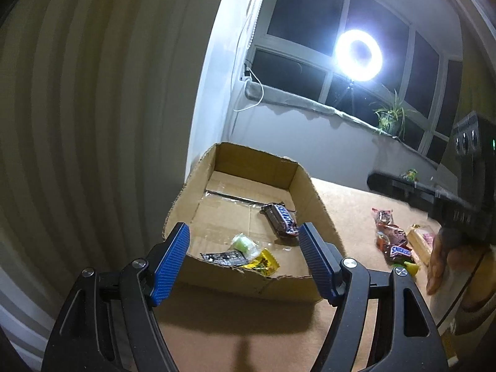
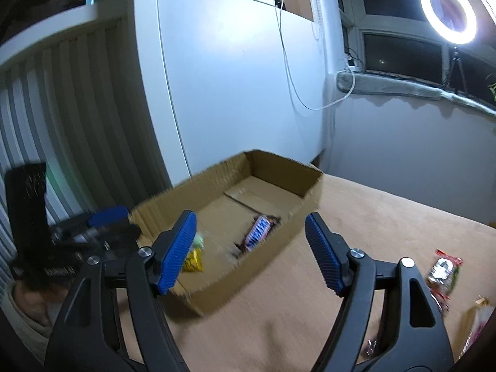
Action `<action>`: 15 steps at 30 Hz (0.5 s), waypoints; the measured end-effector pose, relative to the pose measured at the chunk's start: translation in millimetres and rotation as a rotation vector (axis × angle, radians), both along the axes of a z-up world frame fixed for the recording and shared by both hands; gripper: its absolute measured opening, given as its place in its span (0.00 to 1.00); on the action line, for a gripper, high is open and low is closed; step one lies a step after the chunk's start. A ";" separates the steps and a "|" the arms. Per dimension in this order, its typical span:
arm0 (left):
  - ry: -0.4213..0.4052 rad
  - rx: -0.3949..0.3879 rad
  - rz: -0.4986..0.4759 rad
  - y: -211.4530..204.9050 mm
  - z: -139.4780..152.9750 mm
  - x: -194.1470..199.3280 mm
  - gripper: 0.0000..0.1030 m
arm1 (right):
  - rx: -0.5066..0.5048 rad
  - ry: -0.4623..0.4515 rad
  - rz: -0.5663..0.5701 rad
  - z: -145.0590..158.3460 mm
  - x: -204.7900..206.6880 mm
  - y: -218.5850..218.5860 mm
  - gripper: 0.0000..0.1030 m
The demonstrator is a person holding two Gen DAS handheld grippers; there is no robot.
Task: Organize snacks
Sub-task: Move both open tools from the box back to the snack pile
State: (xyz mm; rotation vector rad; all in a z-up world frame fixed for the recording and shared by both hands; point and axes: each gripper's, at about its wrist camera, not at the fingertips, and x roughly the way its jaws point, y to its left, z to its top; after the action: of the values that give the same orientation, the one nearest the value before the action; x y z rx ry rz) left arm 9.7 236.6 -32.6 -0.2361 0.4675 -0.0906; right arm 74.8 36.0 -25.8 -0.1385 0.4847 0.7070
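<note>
An open cardboard box (image 1: 310, 186) lies on the brown table. Inside it are a Snickers bar (image 1: 280, 220), a green candy (image 1: 245, 245), a yellow packet (image 1: 263, 262) and a black packet (image 1: 224, 258). My left gripper (image 1: 244, 228) stands open just above the box's torn near wall, with nothing between its blue pads. In the right wrist view my right gripper (image 2: 251, 218) is open and empty over the near right side of the box (image 2: 192, 192). The bar (image 2: 259, 229) and yellow packet (image 2: 193, 260) show beyond it.
Loose snacks lie on the table right of the box: red packets (image 1: 384, 217), another Snickers (image 1: 400, 251), a beige packet (image 1: 420, 241). A hand (image 1: 440, 263) is beside them. A striped wall stands left, with a ring light (image 1: 358, 54) and a plant (image 1: 390, 117) at the window.
</note>
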 end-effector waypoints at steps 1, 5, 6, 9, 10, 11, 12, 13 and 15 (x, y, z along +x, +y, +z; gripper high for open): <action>-0.003 0.001 -0.003 -1.9 0.9 -1.6 0.71 | -0.004 -0.002 -0.007 -2.0 -3.2 -3.3 0.75; -0.009 0.013 -0.023 -12.9 4.6 -6.5 0.74 | -0.012 0.030 -0.019 -14.9 -10.0 -18.9 0.76; -0.007 0.016 -0.028 -16.2 5.8 -6.6 0.74 | -0.013 0.032 -0.023 -16.4 -11.0 -22.3 0.76; -0.011 0.026 -0.049 -28.2 9.6 -6.9 0.75 | -0.010 0.032 -0.046 -19.2 -16.1 -39.7 0.76; -0.011 0.030 -0.058 -32.9 10.6 -6.5 0.75 | -0.010 0.032 -0.057 -20.6 -17.2 -45.7 0.76; -0.010 0.033 -0.067 -38.0 11.4 -6.4 0.75 | -0.009 0.034 -0.064 -21.2 -18.6 -50.8 0.76; -0.010 0.034 -0.077 -42.6 12.3 -6.3 0.75 | -0.009 0.039 -0.076 -22.7 -19.2 -59.0 0.76; -0.011 0.037 -0.091 -48.6 13.2 -6.3 0.76 | -0.010 0.043 -0.092 -24.5 -20.0 -67.8 0.76; -0.011 0.046 -0.118 -60.8 14.4 -6.6 0.77 | -0.013 0.051 -0.117 -28.4 -21.8 -83.2 0.76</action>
State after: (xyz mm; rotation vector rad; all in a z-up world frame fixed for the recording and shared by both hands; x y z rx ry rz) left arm 3.1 175.8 -18.2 -0.1628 0.4715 -0.1967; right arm 53.0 -47.2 -54.2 -0.1033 0.5414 0.5942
